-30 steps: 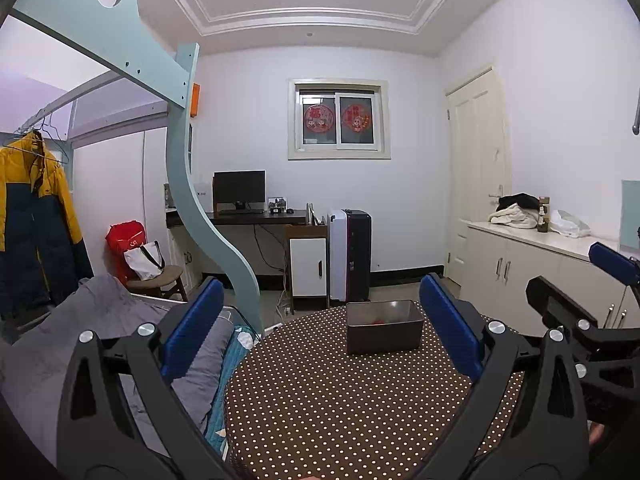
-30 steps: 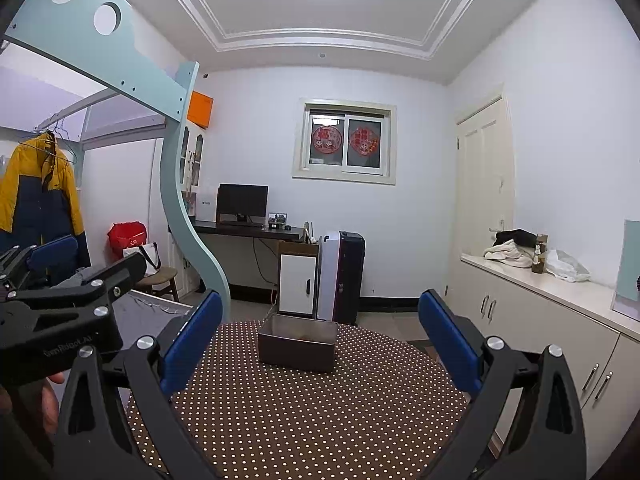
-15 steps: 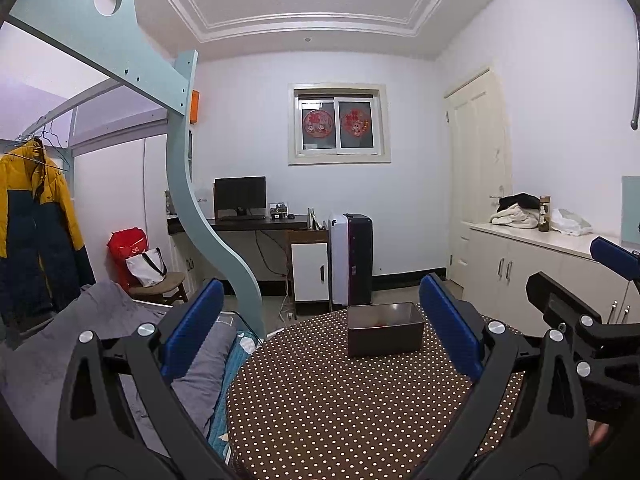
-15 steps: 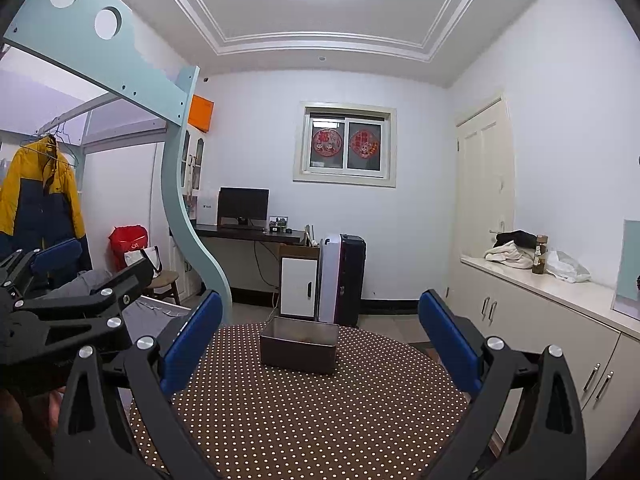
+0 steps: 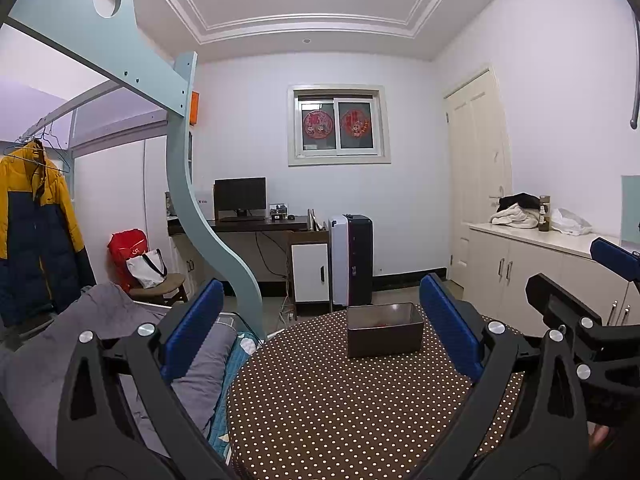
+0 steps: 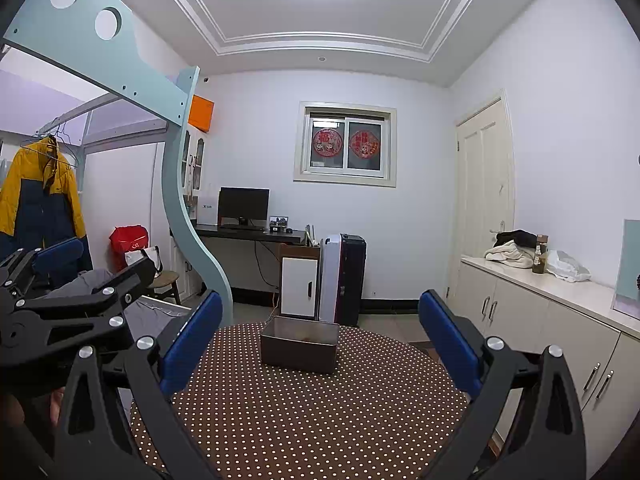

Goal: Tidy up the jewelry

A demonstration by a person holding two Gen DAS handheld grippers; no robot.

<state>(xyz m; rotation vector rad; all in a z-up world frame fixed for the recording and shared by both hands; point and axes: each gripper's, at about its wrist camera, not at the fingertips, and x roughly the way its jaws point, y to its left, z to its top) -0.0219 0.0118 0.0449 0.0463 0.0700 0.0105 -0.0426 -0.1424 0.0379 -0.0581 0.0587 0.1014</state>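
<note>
A dark brown open box [image 5: 384, 330] stands at the far side of a round table with a brown polka-dot cloth [image 5: 340, 408]. Something reddish lies inside it, too small to tell. The box also shows in the right wrist view [image 6: 299, 344]. My left gripper [image 5: 320, 320] is open and empty, held above the table's near side. My right gripper [image 6: 318, 328] is open and empty, also above the table [image 6: 312, 412], short of the box. Each gripper shows at the edge of the other's view.
A bed with grey bedding [image 5: 80, 344] and a pale blue loft frame [image 5: 200, 220] lie left of the table. White cabinets [image 6: 560, 320] run along the right wall. A desk with a monitor [image 5: 240, 200] stands at the back.
Both grippers have risen and tilted slightly, so the table and box sit lower in view. Both stay open and empty.
</note>
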